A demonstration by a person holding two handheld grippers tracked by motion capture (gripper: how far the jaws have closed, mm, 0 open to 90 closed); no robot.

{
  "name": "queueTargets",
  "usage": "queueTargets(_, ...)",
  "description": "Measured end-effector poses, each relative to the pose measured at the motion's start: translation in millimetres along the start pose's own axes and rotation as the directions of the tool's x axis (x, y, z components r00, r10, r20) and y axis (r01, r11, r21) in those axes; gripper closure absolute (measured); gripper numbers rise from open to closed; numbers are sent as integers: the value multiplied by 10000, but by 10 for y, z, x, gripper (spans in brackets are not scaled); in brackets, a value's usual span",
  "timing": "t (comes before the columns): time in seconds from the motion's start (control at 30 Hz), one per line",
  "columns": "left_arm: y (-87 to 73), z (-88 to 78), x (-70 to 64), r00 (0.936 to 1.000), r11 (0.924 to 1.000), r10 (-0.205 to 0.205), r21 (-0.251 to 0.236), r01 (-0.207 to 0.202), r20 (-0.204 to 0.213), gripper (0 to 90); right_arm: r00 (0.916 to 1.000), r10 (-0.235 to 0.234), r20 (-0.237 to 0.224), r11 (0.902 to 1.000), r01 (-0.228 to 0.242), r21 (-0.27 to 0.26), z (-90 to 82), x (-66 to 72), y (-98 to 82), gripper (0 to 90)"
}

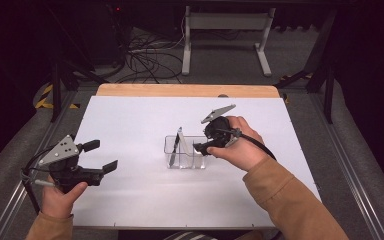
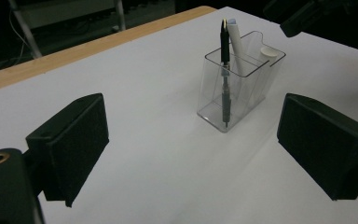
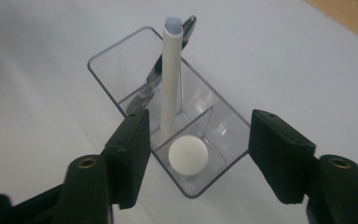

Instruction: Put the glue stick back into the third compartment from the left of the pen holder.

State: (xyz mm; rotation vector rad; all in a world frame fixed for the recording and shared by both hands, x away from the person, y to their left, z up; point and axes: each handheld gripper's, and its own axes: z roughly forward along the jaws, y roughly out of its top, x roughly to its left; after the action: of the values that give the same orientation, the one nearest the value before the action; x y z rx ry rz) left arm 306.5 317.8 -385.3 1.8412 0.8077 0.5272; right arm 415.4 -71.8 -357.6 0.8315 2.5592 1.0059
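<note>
A clear plastic holder [image 1: 185, 152] stands near the middle of the white table [image 1: 130, 200], split into compartments. A black pen [image 3: 161, 70] and a white pen [image 3: 171, 79] lean upright in the larger compartment, their tops side by side above the rim. A short white round-topped piece [image 3: 188, 155] sits in the small end compartment, its top about level with the rim.

The right gripper [image 3: 198, 154] hangs just over that end of the holder, pointing down at it. Its jaws stand apart, one on each side of the small compartment, and neither pad touches the round-topped piece or the holder walls as far as the right gripper view shows; it holds nothing. In the high view the person's right hand [image 1: 240, 145] wraps the gripper body right beside the holder.

The left gripper [image 1: 100, 156] rests well apart at the left side of the table, jaws wide open and empty, aimed across the bare surface toward the holder
</note>
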Motion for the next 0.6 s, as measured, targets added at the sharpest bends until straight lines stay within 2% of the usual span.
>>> queueTargets(0.27, 5, 20, -27, 10000, 10000, -18, 11, 18, 67, 95, 9997, -211, 89, 9921, 220, -1231, -208, 36, -31, 343)
queueTargets(0.43, 2, 24, -31, 10000, 10000, 38, 29, -38, 74, 95, 9989, -398, 241, 9787, 438, -2008, -313, 34, -47, 317)
queueTargets(0.6, -3, 20, -42, 10000, 10000, 2, -1, -2, 67, 95, 9981, -507, 342, 9684, 575, -2428, -360, 19, -76, 302)
